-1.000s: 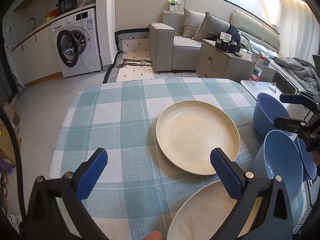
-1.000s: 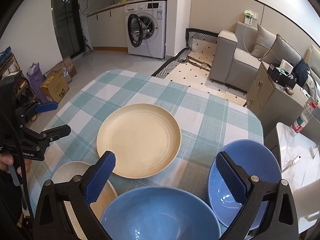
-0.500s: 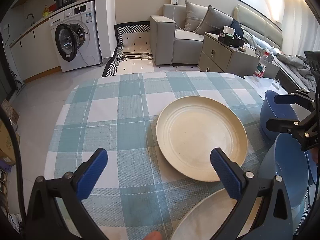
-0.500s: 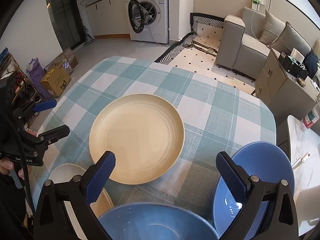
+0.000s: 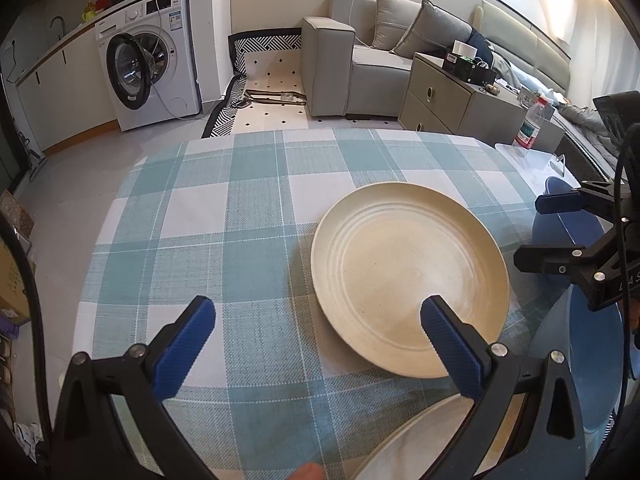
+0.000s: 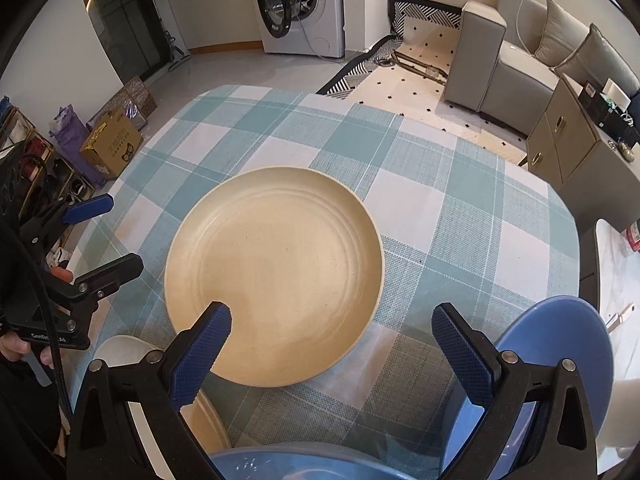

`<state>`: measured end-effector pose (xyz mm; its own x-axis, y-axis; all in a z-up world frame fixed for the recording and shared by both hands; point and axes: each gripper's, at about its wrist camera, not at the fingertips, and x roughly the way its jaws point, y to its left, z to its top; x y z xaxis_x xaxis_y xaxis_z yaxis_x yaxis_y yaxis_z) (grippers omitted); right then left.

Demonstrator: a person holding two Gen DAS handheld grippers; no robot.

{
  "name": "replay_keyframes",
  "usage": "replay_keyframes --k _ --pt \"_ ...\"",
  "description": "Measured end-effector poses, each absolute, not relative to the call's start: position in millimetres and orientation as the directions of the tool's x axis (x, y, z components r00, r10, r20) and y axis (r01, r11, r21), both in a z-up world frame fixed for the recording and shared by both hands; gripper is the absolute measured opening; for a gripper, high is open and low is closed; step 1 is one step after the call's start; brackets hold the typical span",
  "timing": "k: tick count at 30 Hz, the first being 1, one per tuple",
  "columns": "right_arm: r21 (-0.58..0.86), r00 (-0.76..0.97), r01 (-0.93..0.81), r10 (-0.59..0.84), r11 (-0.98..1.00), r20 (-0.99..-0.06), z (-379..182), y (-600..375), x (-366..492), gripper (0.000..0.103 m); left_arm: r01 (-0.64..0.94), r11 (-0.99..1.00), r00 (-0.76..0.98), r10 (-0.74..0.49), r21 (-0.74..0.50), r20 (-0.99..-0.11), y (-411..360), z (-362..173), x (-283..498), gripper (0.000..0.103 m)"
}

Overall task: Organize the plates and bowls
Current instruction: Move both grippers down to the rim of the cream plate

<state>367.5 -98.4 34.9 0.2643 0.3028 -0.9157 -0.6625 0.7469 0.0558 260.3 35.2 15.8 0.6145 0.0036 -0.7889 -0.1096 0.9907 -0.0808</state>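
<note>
A large cream plate point(image 5: 408, 276) lies flat on the checked tablecloth point(image 5: 224, 216); it also shows in the right wrist view point(image 6: 276, 272). A second cream plate point(image 5: 404, 444) sits at the near edge, also in the right wrist view point(image 6: 132, 354). Two blue bowls stand at the right: one point(image 6: 560, 356) beside the right finger, one point(image 6: 280, 466) below the gripper. My left gripper point(image 5: 316, 328) is open and empty above the cloth, left of the big plate. My right gripper point(image 6: 332, 336) is open and empty over the big plate's near rim.
The right gripper shows in the left wrist view point(image 5: 568, 232) over the blue bowls point(image 5: 592, 352). The left gripper shows in the right wrist view point(image 6: 92, 240). A white side table point(image 5: 532, 160) with a bottle stands right of the table. Cardboard boxes point(image 6: 112, 144) sit on the floor.
Both grippers have moved forward over the table, so the big plate sits closer and larger in both views. Both stay open and empty.
</note>
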Motion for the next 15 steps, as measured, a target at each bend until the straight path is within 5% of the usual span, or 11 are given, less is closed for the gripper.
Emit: replay_keyframes --k 15 --pt "0.071 0.178 -0.665 0.25 0.744 -0.952 2 -89 388 0.1 -0.126 0.988 0.564 -0.007 -0.094 -0.826 38 -11 280 0.103"
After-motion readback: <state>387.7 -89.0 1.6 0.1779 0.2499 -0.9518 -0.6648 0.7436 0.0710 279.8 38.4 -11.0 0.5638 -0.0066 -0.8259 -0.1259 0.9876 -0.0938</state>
